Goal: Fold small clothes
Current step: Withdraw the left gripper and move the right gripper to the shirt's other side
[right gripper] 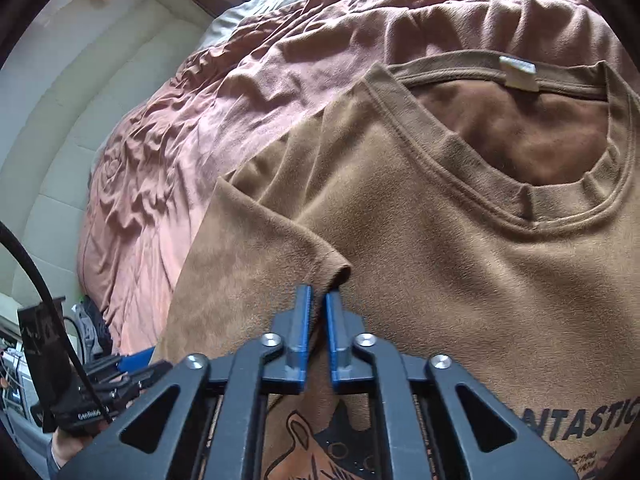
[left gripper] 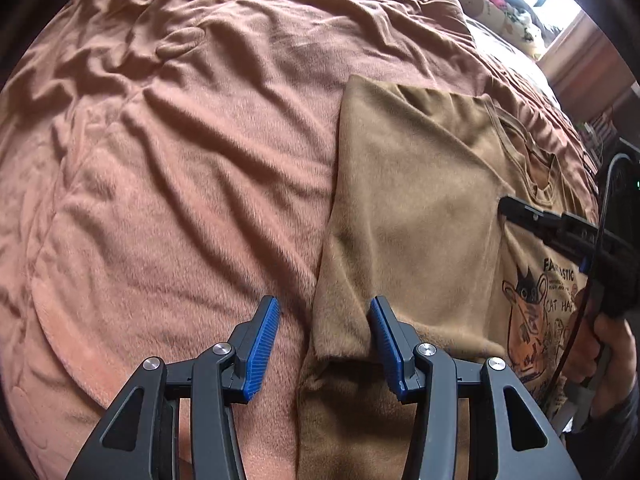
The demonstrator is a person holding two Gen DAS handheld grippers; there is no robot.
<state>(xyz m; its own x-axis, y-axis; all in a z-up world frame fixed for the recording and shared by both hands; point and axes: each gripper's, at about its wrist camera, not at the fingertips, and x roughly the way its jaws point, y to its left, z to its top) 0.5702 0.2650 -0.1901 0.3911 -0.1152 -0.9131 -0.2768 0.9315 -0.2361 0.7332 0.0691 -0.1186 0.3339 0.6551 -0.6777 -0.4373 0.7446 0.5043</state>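
Blue pads of the left gripper (left gripper: pixel 322 344) sit closest to the lens, jaws roughly half open, straddling the folded side edge of the brown T-shirt (left gripper: pixel 416 216) low down near its hem; nothing pinched, cloth lies between the pads but they don't press on it as far as I can tell. Right gripper (right gripper: pixel 318 300) is closed to a thin slit right at the sleeve corner (right gripper: pixel 336 270) that's been folded in over the chest; can't confirm from either view whether fabric is actually caught between the pads or just under the tips. Shirt lies front up on the rumpled pinkish blanket (left gripper: pixel 180 160), neckline (right gripper: pixel 480 200) and label (right gripper: pixel 518 72) at the far end, cat print (left gripper: pixel 532 320) toward the near end. Left side panel is already folded inward, its fold line straight against the blanket. Read: mid-fold, first lengthwise fold down, sleeve being tidied or pinned. Next move, my guess: left closes on that lower folded edge, right gets a real grip near the shoulder, then both work the remaining side over. Needs matched height on both hands so the fold line doesn't skew, and a light pull, since soft fabric drags on the blanket.
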